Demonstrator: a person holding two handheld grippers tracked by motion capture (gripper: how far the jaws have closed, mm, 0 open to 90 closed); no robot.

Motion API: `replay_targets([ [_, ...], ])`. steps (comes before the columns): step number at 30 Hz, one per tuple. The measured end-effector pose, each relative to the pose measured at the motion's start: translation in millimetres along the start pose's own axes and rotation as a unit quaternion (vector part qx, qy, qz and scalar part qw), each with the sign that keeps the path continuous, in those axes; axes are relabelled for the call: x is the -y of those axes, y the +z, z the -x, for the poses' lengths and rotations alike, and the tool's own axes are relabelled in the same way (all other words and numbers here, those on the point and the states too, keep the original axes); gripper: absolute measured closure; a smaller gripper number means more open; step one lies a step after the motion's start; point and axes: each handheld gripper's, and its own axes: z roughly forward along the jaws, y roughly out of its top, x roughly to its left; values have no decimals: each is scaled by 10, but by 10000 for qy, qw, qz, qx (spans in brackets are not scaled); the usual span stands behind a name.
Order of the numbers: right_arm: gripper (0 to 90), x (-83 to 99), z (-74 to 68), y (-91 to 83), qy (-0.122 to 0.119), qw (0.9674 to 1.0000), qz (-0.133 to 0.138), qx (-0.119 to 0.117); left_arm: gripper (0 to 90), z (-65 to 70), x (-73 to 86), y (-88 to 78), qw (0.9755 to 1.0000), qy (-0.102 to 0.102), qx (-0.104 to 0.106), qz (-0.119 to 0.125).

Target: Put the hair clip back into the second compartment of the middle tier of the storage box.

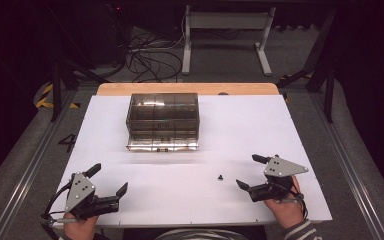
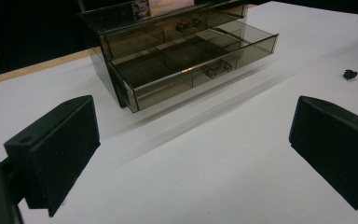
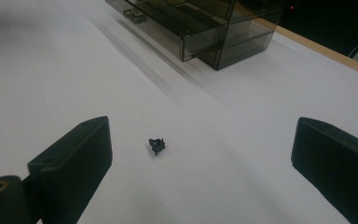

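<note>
A smoky see-through drawer cabinet (image 1: pixel 162 120) stands at the middle back of the white table (image 1: pixel 240 125). Its lower drawer (image 2: pixel 191 65) is pulled out part way and looks empty, its dividers visible. A tiny black part (image 1: pixel 220 177) lies on the table in front of the cabinet, to the right. My right gripper (image 1: pixel 252 172) is open near the front right; the part (image 3: pixel 156 145) lies just ahead of its jaws, closer to the left jaw. My left gripper (image 1: pixel 109 179) is open at the front left, facing the cabinet (image 2: pixel 168 32), with the part (image 2: pixel 350 73) far off to its right.
A wooden strip (image 1: pixel 187 89) runs along the table's far edge. Beyond it are a white frame leg (image 1: pixel 227 30) and loose cables (image 1: pixel 150 55) on the floor. Metal rails (image 1: pixel 30 160) run along both sides of the table.
</note>
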Motion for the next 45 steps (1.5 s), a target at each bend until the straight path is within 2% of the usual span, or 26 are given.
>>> replay_targets([
  [22, 64, -256, 82, 266, -123, 9998, -128, -122, 25, -2, -1, 6, 10000, 13, 22, -20],
  [34, 65, -321, 116, 406, -107, 9994, -235, -232, 25, -4, 0, 17, 10000, 13, 19, -29],
  [45, 113, -405, 125, 545, -151, 9986, -369, -361, 25, -4, -2, 28, 10000, 15, 41, -56],
])
